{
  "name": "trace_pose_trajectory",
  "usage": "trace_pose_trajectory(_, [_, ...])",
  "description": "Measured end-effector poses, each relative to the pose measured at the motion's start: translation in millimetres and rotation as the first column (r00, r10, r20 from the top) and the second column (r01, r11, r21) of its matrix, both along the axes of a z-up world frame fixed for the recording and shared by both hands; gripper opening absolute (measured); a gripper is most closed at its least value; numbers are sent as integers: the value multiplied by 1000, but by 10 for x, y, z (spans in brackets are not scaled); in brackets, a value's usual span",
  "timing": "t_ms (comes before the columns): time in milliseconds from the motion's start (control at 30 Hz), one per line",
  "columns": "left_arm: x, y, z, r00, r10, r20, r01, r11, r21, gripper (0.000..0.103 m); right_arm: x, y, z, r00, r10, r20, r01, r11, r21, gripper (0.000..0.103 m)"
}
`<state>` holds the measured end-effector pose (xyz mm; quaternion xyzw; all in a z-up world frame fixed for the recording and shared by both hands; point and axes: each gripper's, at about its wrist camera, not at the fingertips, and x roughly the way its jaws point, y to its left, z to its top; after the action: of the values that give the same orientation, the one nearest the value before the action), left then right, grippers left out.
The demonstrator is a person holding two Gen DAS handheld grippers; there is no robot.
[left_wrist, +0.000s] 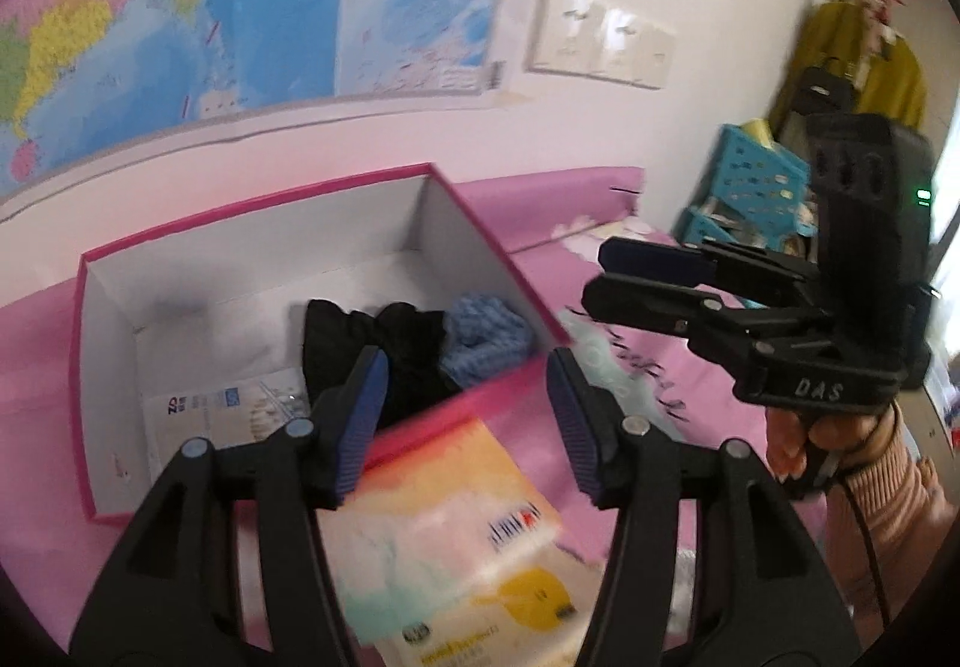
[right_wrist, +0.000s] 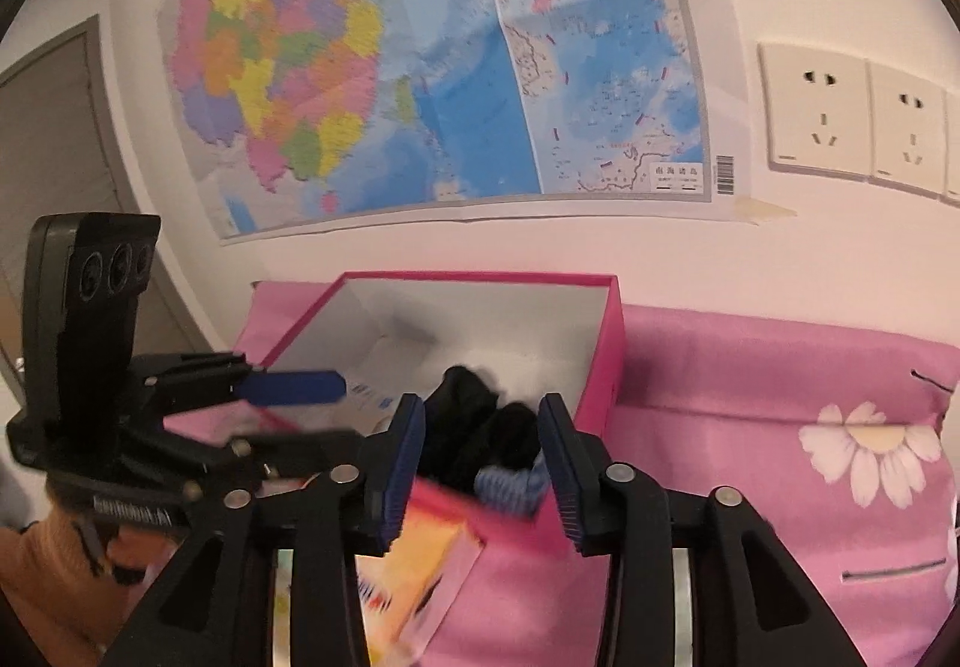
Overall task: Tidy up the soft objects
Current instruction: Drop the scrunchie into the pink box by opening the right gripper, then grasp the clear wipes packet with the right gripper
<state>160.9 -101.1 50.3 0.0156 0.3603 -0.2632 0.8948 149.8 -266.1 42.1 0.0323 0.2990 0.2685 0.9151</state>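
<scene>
A: Looking along the left gripper (left_wrist: 465,418), we see its jaws parted with nothing pressed between the blue pads. Beyond the tips sits the pink box (left_wrist: 498,241), white inside. Do we hold anything there?

B: No, we hold nothing. Just past the left finger lies the black cloth (left_wrist: 372,331) inside the box, against its near wall, and the knitted blue piece (left_wrist: 486,337) touches it on the side toward the right finger.

A: And below the tips?

B: A pack of tissues (left_wrist: 444,535) lies on the pink sheet (left_wrist: 600,199), just outside the box's near wall. It is blurred, so we cannot read its print.

A: What of our right gripper (right_wrist: 480,463)?

B: Its jaws also stand apart, empty. Between its fingers we see the same black cloth (right_wrist: 480,427) and blue knit (right_wrist: 510,487) in the near corner of the box (right_wrist: 600,355), beyond the tips. We cannot tell whether the pads touch the box rim.

A: How do the two tongs stand?

B: Near each other. From the left view the right gripper (left_wrist: 606,277) hangs off to the right, beside the box; from the right view the left gripper (right_wrist: 324,403) reaches in from the left over the box's edge.
</scene>
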Motion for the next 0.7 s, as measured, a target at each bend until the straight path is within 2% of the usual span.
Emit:
trace_pose_trajectory(67, [-193,15,25,999,-41,19,41,999,-7,57,-142,-56,-4,1000,12,-3,-12,1000,2,49])
trace_pose_trajectory(167, [-454,-1,20,995,-98,34,98,995,-8,57,-380,-126,-92,999,41,-34,-41,999,-10,50])
trace_pose_trajectory(333, [-797,-68,-98,983,-182,11,182,983,-22,57,-730,-163,-452,987,61,-149,-74,994,-80,50])
trace_pose_trajectory(533, [-1158,-252,-400,950,-297,-93,292,954,-62,57,-1016,-241,-934,952,51,-303,-81,993,-86,50])
trace_pose_trajectory(700, [-1332,-465,-707,911,-357,-209,344,934,-93,57,-1056,-282,-1113,935,34,-352,-63,996,-71,50])
